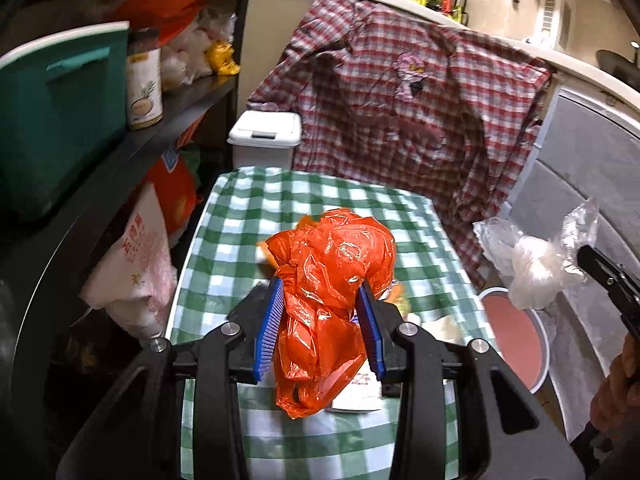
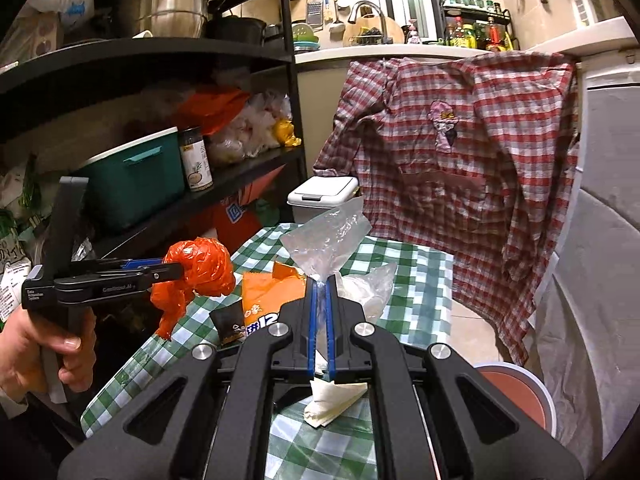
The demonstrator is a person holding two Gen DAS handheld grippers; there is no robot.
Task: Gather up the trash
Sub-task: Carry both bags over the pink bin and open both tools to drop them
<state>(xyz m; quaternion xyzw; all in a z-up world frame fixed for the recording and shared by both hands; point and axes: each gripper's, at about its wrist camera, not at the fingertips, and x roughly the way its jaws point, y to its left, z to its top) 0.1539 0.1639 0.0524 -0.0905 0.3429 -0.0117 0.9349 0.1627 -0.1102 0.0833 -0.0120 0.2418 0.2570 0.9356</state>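
Note:
My left gripper is shut on a crumpled orange plastic bag, held above the green checked tablecloth; the right wrist view shows the same gripper and orange bag at left. My right gripper is shut on a clear plastic bag, which fans out above its fingertips. In the left wrist view that clear bag hangs at the far right. An orange wrapper, a small dark packet and a folded white tissue lie on the tablecloth.
A white lidded bin stands behind the table, beside a black shelf with a teal box and a jar. A red plaid shirt hangs behind. A round red-topped stool or tub sits right of the table.

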